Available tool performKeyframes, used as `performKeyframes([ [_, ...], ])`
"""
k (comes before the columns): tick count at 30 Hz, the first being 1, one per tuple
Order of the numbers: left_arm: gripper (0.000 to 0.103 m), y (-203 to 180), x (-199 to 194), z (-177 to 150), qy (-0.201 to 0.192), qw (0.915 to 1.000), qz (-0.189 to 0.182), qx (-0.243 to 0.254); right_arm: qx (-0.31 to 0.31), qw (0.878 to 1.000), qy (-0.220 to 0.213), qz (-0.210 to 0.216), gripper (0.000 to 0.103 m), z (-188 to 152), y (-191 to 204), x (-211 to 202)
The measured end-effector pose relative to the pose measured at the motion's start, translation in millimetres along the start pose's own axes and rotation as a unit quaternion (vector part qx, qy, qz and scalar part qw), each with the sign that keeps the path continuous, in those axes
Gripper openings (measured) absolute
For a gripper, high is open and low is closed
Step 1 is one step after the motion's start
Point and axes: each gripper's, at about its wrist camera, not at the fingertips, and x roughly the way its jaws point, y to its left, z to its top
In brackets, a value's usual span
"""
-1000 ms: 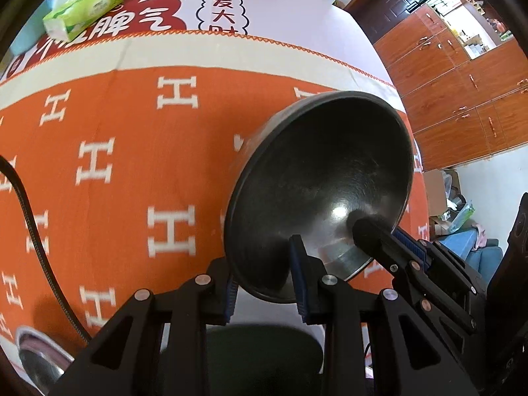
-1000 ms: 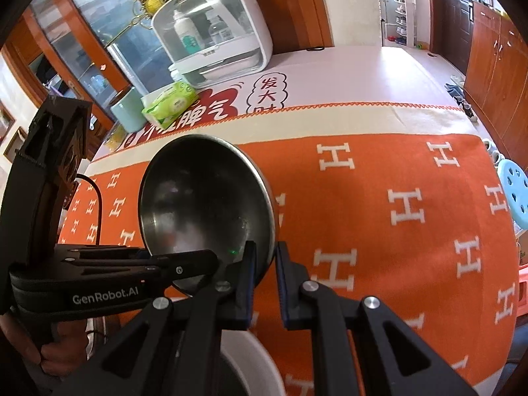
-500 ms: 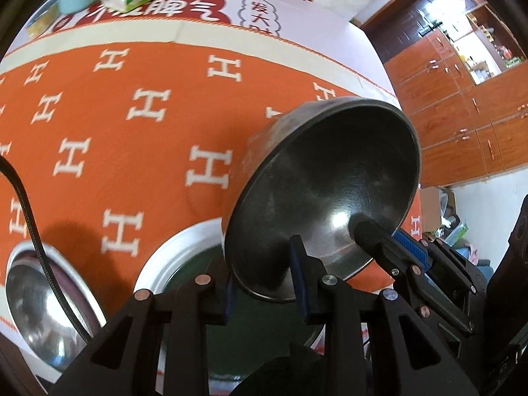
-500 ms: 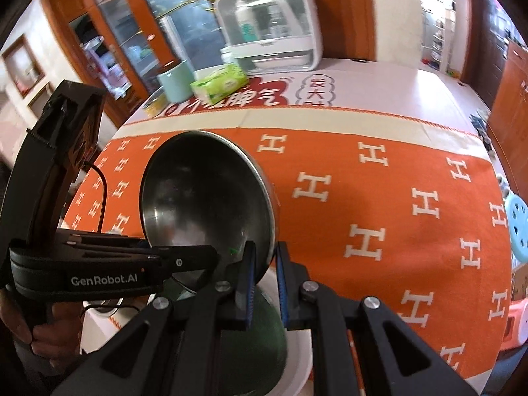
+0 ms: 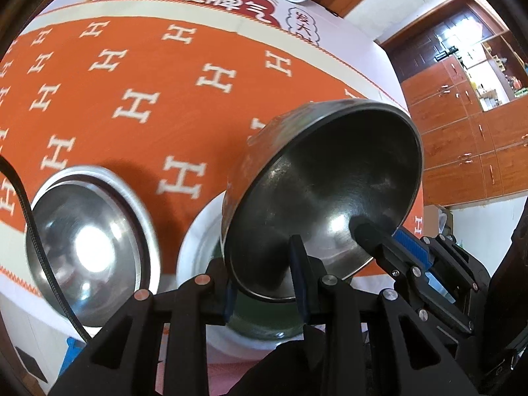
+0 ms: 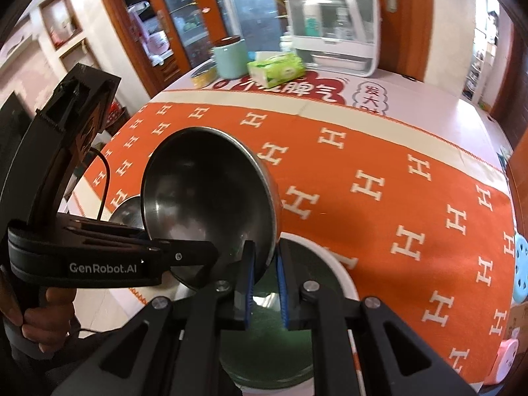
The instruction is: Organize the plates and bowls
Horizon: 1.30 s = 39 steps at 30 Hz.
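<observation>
Since both tools pinch it: the metal bowl (image 5: 323, 184) hangs tilted above the green plate (image 6: 316, 264).
Left tool (image 5: 264, 288): clamped on the bowl's rim.
Right tool (image 6: 265, 288): clamped on the rim too.
Feel: probably light, stiff, slippery; hold the rim.
Left view only: 1 more shiny bowl (image 5: 85, 250) on the table (image 5: 138, 76).
Right view only: a hand (image 6: 36, 316).

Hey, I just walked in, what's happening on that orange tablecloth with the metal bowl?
A person holds a two-finger gripper in each hand, and both the left gripper and the right gripper are clamped on the rim of one steel bowl. The bowl hangs tilted above a white-rimmed plate with a dark green centre. A second steel bowl sits in another white plate beside it.
</observation>
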Motion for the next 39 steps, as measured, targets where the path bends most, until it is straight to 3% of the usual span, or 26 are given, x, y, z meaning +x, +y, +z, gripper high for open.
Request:
performKeyframes([
  [10,0.027,43.2,-28.1,-17.4,-0.002,0.9998,0.017,-0.010,-0.018,1.000,0.003,0.023,0.012,1.2,41.7,7.0],
  [23,0.028,105.1,-37.7,-28.5,0.030,0.9985,0.035,-0.030,-0.016,0.999,0.016,0.040,0.012,3.4,94.7,30.1],
  [39,0.033,162.6,-29.6,-21.6,0.081,0.9956,0.046,0.013,0.058,0.998,0.030,0.020,0.012,-7.8,127.3,65.0],
])
